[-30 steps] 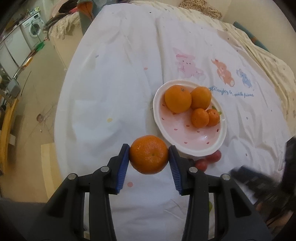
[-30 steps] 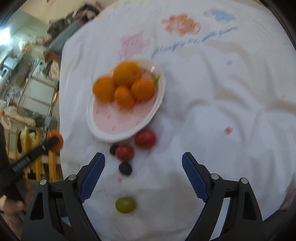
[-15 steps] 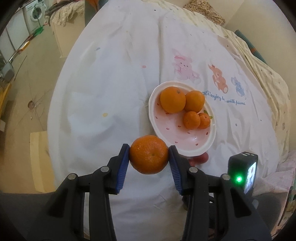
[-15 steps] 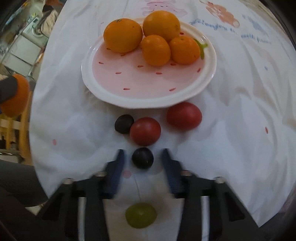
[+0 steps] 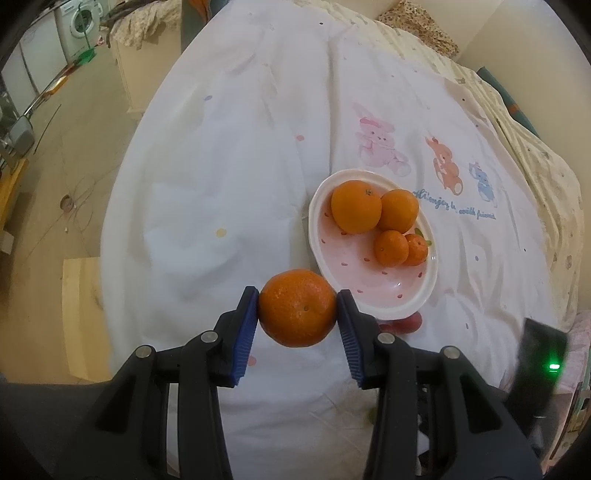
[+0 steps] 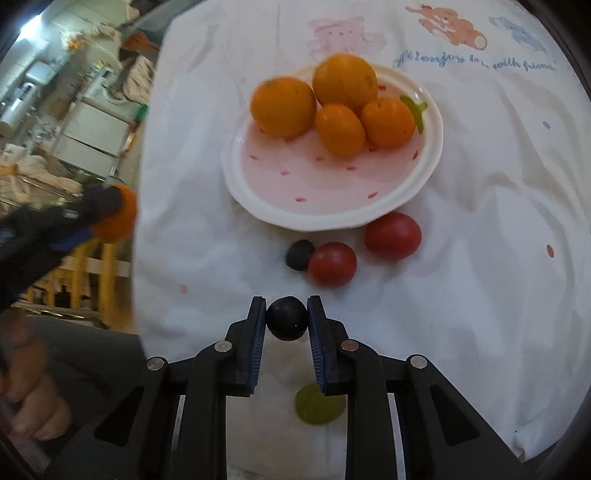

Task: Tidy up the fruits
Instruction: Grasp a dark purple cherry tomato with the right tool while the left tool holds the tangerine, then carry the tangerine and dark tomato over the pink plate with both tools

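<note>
My left gripper [image 5: 297, 308] is shut on an orange mandarin [image 5: 297, 307] and holds it above the cloth, just left of the pink plate [image 5: 384, 295]. The plate [image 6: 332, 184] carries several oranges [image 6: 283, 107]. My right gripper [image 6: 287, 318] is shut on a dark grape [image 6: 287, 318] in front of the plate. On the cloth lie two red tomatoes [image 6: 332, 264], another dark grape [image 6: 300, 254] and a green grape [image 6: 319, 404] under the right gripper. The left gripper with its mandarin shows at the left edge of the right wrist view [image 6: 114, 214].
The white cloth with cartoon animals [image 5: 380, 144] covers a round table [image 5: 221, 155]. Its edge drops to the floor on the left [image 5: 55, 184]. The right gripper's body with a green light [image 5: 543, 365] is at the lower right. Furniture and a washing machine [image 5: 79, 26] stand far left.
My right gripper came down in front of the plate and closed from wide open onto the dark grape. My left gripper kept hold of the mandarin and shifted slightly.
</note>
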Demonstrator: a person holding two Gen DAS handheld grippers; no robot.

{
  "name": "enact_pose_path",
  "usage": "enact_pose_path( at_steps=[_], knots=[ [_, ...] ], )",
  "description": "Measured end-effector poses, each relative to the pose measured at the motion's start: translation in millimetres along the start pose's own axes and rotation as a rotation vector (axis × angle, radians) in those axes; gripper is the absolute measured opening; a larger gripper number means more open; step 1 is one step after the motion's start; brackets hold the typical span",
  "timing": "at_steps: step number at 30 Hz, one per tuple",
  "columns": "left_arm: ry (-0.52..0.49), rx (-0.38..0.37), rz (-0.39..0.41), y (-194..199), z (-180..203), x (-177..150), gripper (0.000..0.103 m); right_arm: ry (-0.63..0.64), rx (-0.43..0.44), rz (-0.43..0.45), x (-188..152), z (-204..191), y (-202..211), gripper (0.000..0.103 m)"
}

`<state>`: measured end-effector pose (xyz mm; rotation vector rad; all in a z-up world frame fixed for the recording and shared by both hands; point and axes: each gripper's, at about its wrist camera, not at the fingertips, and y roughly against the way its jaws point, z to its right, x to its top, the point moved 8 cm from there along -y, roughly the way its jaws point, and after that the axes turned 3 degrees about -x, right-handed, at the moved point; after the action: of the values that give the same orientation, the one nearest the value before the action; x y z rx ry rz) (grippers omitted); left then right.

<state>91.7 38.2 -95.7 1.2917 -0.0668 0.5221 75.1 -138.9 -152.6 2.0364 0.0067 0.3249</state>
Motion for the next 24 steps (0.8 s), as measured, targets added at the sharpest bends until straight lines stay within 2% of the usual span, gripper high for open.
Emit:
enact_pose_path(
  at_steps=[6, 16, 24],
  knots=[
    [-0.027, 0.026, 0.001, -5, 1, -2, 0.038, 0.011, 0.023, 0.069, 4, 1, 34, 0.024],
    [-0.077, 0.065, 0.008, -13, 3, -6, 0.038, -0.009, 0.004, 0.138, 24, 21, 57, 0.024],
    [-0.106, 0.097, 0.009, -21, 2, -7, 0.038, -0.037, 0.039, 0.208, 42, 35, 75, 0.024]
  ],
)
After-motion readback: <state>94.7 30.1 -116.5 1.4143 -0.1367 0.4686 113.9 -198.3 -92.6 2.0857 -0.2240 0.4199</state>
